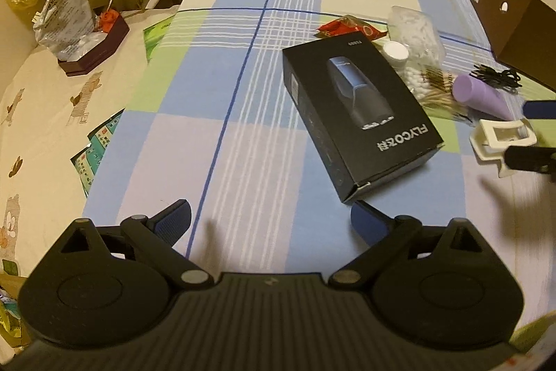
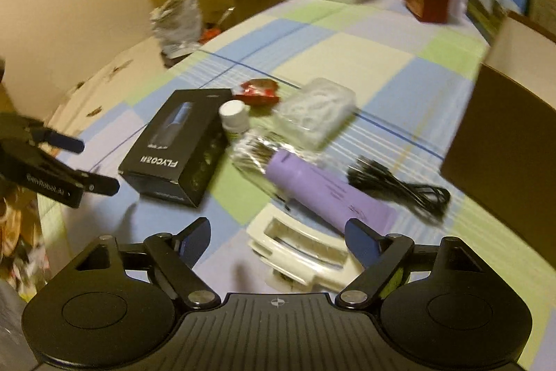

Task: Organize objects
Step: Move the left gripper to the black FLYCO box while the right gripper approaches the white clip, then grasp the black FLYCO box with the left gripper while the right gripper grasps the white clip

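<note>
My right gripper (image 2: 278, 240) hangs with its jaws wide apart and nothing between them. The white plastic clip-like holder (image 2: 302, 249) lies just ahead of them on the checked surface (image 2: 365, 58), slightly toward my right jaw. Its long axis runs slantwise across my opening, and the purple tube (image 2: 326, 193) lies just past it, seemingly touching its far edge. My left gripper (image 1: 271, 218) is likewise spread and empty. The black FLYCO box (image 1: 361, 113) lies ahead and to the right of its jaws, its near corner close to the right jaw, its long axis tilted away to the left. So, as I judge it, the right side is nearer the holder and tube, the left nearer the box. The brown open box (image 2: 504, 141) at my far right looks the likely place for them.
</note>
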A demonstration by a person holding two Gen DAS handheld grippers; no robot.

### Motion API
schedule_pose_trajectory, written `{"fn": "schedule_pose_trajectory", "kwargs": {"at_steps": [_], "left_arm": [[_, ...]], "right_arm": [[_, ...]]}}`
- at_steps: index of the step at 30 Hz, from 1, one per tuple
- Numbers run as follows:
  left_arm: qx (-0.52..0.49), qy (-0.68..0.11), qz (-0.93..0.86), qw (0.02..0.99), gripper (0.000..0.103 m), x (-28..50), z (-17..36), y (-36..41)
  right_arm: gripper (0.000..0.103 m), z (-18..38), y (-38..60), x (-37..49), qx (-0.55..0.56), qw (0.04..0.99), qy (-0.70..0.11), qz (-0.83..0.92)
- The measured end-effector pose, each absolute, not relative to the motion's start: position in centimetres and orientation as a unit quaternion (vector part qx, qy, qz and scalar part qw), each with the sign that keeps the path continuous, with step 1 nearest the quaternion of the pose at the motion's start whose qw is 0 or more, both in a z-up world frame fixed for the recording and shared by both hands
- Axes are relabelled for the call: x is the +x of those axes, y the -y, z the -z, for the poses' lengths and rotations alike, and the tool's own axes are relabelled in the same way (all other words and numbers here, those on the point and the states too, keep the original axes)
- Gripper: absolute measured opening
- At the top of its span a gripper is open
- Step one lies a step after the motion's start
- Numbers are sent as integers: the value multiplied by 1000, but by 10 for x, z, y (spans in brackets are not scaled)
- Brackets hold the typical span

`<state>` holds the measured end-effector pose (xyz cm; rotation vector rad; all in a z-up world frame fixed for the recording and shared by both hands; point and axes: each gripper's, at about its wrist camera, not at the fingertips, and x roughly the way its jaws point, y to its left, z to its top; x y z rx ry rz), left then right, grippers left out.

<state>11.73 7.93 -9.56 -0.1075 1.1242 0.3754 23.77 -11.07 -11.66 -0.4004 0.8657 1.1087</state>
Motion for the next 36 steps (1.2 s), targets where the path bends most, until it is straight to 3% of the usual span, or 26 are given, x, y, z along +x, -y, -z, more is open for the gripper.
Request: {"fn": "schedule_pose_trajectory", "kwargs": {"at_steps": [4, 10, 22, 23, 24, 25, 36], "left_arm": [[-50, -530, -171, 829, 97, 120, 96, -78], [-49, -530, -163, 831, 97, 122, 95, -78], [-55, -532, -142, 833, 97, 130, 91, -75], [-58, -530, -140, 834, 97, 130, 89, -75], [-63, -530, -138, 835, 98, 131, 87, -75], [-68, -529, -137, 834, 98, 132, 85, -75], [-132, -512, -118, 841, 102, 163, 72, -72]], "right_arm": [[82, 128, 106, 236, -234, 733, -391, -505], [63, 132, 121, 226, -228, 709, -441, -501], [62, 130, 113, 219, -172, 750, -460, -444], [57, 131, 111, 219, -173, 752, -459, -441], [43, 133, 109, 219, -177, 751, -463, -437], [40, 134, 110, 219, -176, 752, -463, -435], [39, 120, 154, 242, -112, 792, -483, -357]]}}
